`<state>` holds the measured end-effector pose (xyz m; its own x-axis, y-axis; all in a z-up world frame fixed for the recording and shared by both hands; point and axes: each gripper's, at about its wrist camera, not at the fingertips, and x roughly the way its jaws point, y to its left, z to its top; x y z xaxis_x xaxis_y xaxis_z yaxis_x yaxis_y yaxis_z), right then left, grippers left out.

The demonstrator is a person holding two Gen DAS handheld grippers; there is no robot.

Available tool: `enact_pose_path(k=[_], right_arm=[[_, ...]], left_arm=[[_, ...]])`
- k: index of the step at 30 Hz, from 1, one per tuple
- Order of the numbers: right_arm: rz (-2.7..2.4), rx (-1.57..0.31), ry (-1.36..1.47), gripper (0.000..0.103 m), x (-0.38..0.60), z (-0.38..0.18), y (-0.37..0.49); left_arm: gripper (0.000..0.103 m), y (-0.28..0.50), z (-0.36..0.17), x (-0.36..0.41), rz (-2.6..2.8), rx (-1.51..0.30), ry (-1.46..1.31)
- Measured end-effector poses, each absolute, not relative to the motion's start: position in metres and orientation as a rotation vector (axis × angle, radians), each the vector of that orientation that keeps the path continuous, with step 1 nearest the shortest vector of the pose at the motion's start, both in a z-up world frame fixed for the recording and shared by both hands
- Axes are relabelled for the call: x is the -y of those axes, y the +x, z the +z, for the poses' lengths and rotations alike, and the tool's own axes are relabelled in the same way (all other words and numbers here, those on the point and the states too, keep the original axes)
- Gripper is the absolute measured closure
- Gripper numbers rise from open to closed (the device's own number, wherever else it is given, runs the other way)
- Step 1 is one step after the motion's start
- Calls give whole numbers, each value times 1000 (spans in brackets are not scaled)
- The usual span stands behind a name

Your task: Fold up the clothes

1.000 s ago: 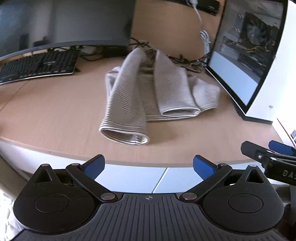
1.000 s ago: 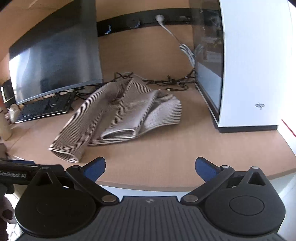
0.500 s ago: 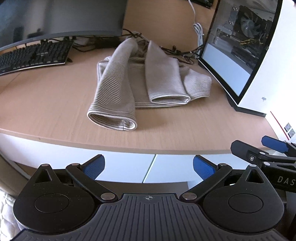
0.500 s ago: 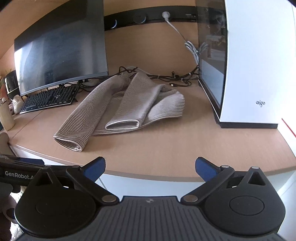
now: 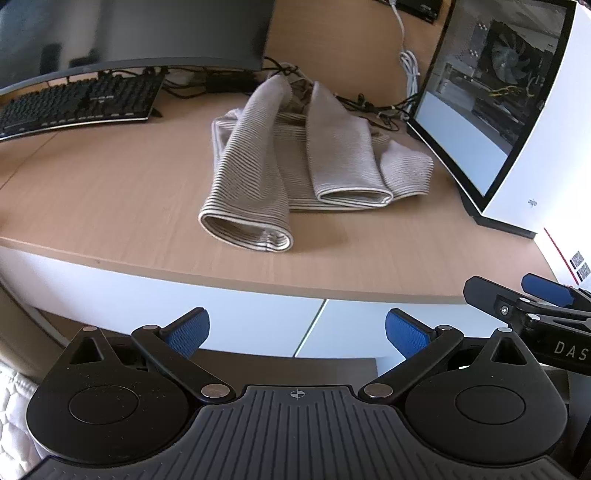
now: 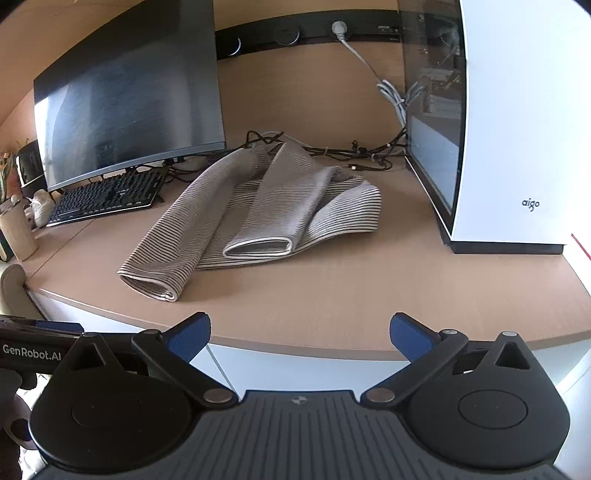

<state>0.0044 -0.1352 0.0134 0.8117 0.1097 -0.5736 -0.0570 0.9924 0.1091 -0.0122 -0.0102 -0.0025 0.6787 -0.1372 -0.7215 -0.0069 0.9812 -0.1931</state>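
Right now I hold the left gripper (image 5: 297, 330) and right gripper (image 6: 300, 334) spread wide and empty, short of the desk (image 5: 110, 192) edge. The striped sweater (image 5: 295, 162) lies mid-desk, its length running away from me, both cuffs facing me. I'd approach low and pinch each cuff squarely.

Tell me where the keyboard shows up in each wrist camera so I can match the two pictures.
Left wrist view: the keyboard is at upper left, under the dark monitor, left of the striped garment.
Right wrist view: the keyboard is at middle left, again below the monitor and left of the garment.
Shared landmark: the white PC case at right in both.
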Motion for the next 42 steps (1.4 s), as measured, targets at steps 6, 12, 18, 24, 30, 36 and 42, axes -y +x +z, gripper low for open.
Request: enact_pose_path(k=[6, 12, 18, 24, 30, 36, 42], right_arm=[[90, -623, 89, 0, 133, 13, 4], [92, -630, 88, 0, 133, 12, 3], [85, -634, 90, 0, 135, 13, 3], [81, -641, 95, 0, 135, 12, 3], [89, -646, 90, 0, 133, 12, 4], [92, -649, 88, 0, 132, 11, 4], [90, -654, 91, 0, 133, 10, 5]], left_arm=[[0, -15, -3, 6, -66, -829, -195], [0, -17, -3, 6, -70, -830, -195], [0, -18, -5, 6, -75, -837, -197], [0, -19, -4, 6, -79, -837, -196], [0, -19, -5, 5, -72, -840, -201], [0, -19, -5, 5, -69, -844, -205], [0, -18, -6, 6, -74, -848, -203]])
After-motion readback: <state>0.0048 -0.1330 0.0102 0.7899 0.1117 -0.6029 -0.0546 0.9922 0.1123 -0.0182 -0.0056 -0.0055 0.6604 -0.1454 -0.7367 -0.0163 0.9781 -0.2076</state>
